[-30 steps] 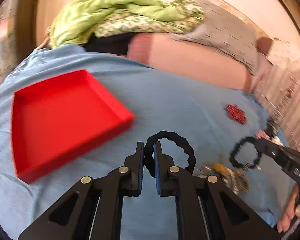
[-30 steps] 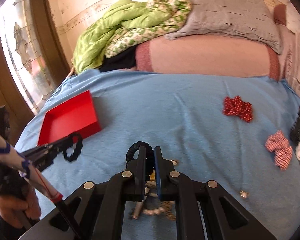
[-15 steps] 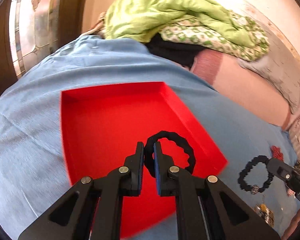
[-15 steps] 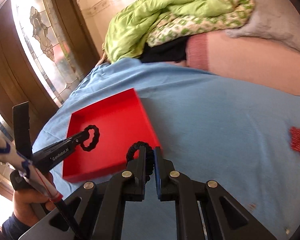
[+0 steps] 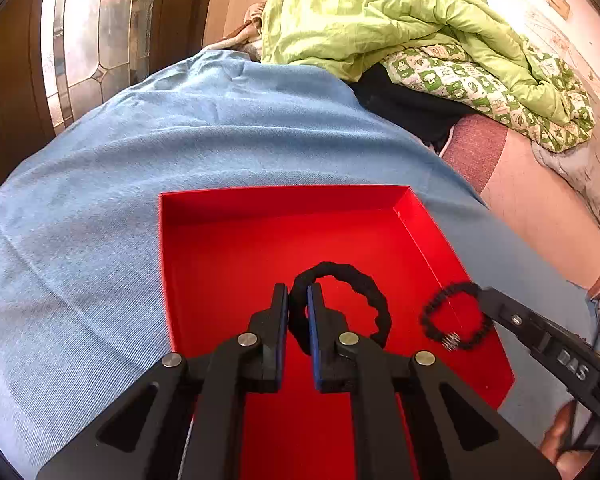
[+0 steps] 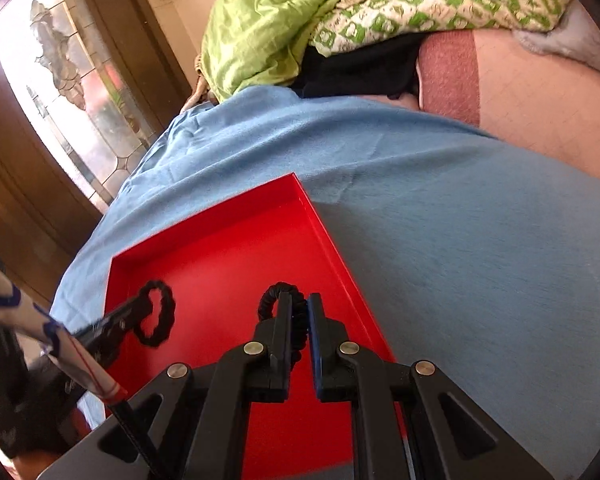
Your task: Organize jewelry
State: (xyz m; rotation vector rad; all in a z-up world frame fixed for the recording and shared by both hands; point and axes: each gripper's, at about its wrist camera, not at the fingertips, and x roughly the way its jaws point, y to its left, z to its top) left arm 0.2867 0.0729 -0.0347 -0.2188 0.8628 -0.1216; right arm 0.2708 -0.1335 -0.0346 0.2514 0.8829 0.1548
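Observation:
A red tray (image 5: pixel 228 248) (image 6: pixel 220 256) lies on the blue bedspread. Above its middle my left gripper (image 5: pixel 298 300) (image 6: pixel 142 304) is shut on a black wavy bracelet (image 5: pixel 364 292) (image 6: pixel 160 312), which loops out to the right of the fingers. My right gripper (image 6: pixel 299 308) (image 5: pixel 484 292) is shut on a black beaded bracelet (image 6: pixel 280 292) with a small silver charm (image 5: pixel 456 320). It hangs over the tray's right side. The tray's floor is bare.
A green quilt (image 5: pixel 380 20) and pillows (image 5: pixel 540 208) are piled at the head of the bed. A stained-glass door (image 6: pixel 68 92) stands to the left. The blue bedspread (image 6: pixel 480 240) stretches right of the tray. A hand (image 5: pixel 564 436) shows at the lower right of the left wrist view.
Both grippers have swung left across the bed from the jewelry pile to over the red tray, each still holding its bracelet. The tray now fills the lower centre of both views.

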